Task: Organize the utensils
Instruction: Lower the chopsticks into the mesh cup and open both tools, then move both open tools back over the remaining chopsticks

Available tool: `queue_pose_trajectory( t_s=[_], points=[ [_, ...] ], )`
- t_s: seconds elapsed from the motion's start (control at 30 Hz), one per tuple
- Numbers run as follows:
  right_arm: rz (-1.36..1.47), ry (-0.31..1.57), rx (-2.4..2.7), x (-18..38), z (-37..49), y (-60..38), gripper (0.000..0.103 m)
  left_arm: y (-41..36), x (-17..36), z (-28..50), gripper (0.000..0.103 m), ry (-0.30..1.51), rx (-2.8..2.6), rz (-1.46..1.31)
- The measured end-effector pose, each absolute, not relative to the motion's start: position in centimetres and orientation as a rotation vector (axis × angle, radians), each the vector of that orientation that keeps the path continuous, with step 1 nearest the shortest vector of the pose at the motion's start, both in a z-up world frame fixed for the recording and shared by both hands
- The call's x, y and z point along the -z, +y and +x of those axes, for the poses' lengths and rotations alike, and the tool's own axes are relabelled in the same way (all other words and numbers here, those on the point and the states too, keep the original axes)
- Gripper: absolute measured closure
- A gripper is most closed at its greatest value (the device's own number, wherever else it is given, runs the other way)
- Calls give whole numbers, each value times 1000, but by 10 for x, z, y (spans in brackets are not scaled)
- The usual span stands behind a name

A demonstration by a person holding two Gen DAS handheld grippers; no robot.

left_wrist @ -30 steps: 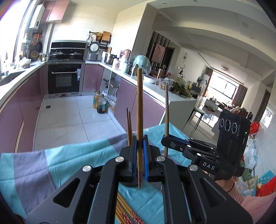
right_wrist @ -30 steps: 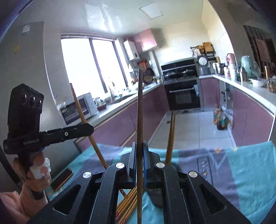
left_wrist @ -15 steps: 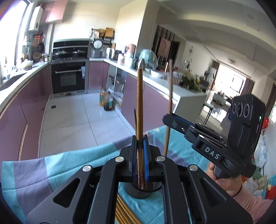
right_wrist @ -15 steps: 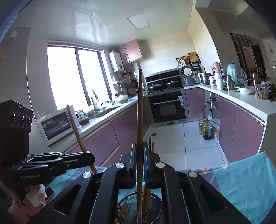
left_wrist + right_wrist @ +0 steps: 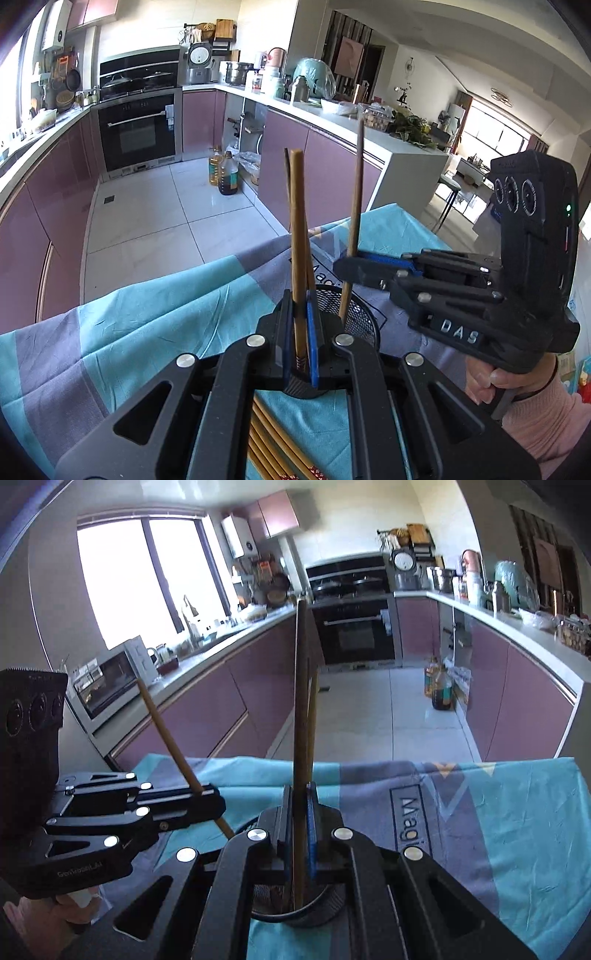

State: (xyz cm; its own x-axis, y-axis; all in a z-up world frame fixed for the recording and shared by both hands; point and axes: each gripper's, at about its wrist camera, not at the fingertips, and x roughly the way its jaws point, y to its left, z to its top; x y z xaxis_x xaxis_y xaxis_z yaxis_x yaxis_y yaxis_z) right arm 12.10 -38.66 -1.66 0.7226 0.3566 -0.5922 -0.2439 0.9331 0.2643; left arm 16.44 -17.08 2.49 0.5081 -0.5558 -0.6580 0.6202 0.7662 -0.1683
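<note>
**poster1:** Tablecloth point(image 5: 155, 317) first, teal and grey, draped over the whole table; on it sits a black mesh holder point(image 5: 356, 314), right under both claws; loose chopsticks point(image 5: 273, 439) lie on the cloth near the bottom edge of the left view. Left gripper point(image 5: 300, 332) is clamped tight on one chopstick point(image 5: 297, 240), upright, patterned end down at the holder; right gripper point(image 5: 299, 827) is pinched on another chopstick point(image 5: 301, 709), lower end inside the rim.

**poster2:** how do these handle tho?

**poster1:** my guess: light, stiff, thin, lacquered so probably slippery; a pinch low on the shaft like this leaves a long top that can swing; holder looks light too, could tip if a stick jabs the rim.

**poster2:** anything you can't see?

**poster1:** holder's bottom and most of its inside are blocked by the claw bodies; can't count sticks already in it, though at least one leans behind each held one; whether tips touch the base, no idea.
</note>
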Motion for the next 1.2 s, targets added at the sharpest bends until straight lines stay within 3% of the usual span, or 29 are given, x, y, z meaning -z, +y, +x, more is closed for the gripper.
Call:
queue_pose_trajectory(
  t_s=[0.17,0.23,0.3,0.37,0.6,0.73,0.97,1.2],
  points=[
    [190,715,-309,23,129,-388,94,-181,-23,185,94,781,689,87],
    [199,712,-308,22,128,-388,94,-182,-21,188,83,781,684,84],
    [196,701,-304,21,126,-387,93,-182,-19,186,80,766,678,87],
    [196,687,-309,19,123,-387,87,-181,-16,183,78,759,666,92],
    [192,642,-340,13,103,-383,83,-158,-17,162,74,695,616,63],
    [152,599,-384,4,78,-374,75,-134,-16,144,68,656,584,58],
    [100,586,-485,6,37,-355,71,-95,16,116,67,696,536,62],
    [85,722,-515,51,29,-328,71,-81,70,102,67,819,536,58]
  ],
)
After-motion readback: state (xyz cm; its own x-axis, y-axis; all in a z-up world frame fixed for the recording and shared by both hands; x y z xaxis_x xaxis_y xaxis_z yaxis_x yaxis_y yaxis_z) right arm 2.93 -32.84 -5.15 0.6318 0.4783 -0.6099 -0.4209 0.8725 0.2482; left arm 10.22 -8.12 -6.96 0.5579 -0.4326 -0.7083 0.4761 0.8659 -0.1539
